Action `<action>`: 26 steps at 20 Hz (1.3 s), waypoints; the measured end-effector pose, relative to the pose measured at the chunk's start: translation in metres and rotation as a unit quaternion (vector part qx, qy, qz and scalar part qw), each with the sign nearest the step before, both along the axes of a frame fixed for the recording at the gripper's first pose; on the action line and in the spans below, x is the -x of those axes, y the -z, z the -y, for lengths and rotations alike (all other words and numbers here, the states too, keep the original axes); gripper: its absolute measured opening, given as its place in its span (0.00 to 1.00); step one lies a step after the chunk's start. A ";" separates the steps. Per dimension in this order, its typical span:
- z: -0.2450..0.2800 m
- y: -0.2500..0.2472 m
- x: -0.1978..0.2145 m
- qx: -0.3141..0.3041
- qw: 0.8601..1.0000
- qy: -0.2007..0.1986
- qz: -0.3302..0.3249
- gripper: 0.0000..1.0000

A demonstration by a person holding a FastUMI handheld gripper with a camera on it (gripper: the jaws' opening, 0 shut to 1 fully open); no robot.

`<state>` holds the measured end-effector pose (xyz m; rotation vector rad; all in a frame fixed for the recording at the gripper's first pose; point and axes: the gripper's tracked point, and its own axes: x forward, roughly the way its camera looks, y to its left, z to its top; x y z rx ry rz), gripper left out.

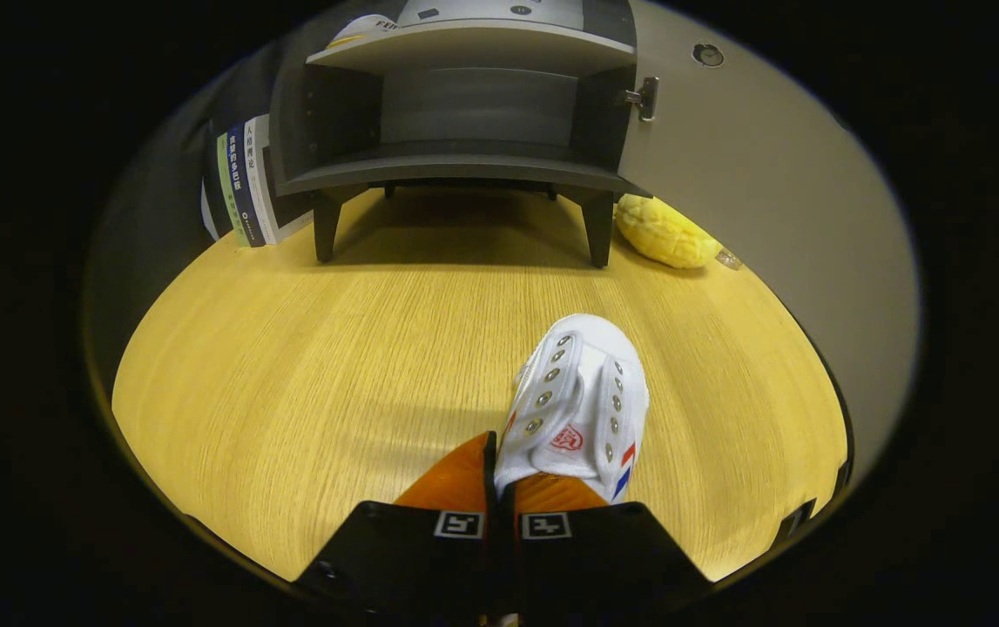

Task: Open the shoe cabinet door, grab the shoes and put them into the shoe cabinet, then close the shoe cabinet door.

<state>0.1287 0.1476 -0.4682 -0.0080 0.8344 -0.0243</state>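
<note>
Lying on the wooden bench, near side, slightly right of centre: a white shoe, toe pointing toward the far cabinet, metal eyelets running up both flaps, a red mark on the tongue and red-and-blue stripes on its right side. Gripping the heel end of that shoe: the gripper, fingers drawn nearly together, the left edge of the heel pinched between them, most of the shoe spreading out ahead and to the right of the fingertips. Standing well beyond, at the far end of the bench: the dark shoe cabinet on short legs, its inner shelf showing bare. Swinging out to the right, hinged at the cabinet's right edge: the pale cabinet door. Leaning against the cabinet's left side: a few books. Resting just right of the cabinet's right leg, beneath the door: a yellow lumpy object.
</note>
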 end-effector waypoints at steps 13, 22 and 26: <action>-0.014 -0.090 -0.009 0.009 0.993 -0.055 0.101 0.02; -0.037 -0.218 -0.043 -0.013 0.979 -0.086 0.184 0.02; -0.039 -0.286 -0.068 -0.018 0.968 -0.087 0.234 0.02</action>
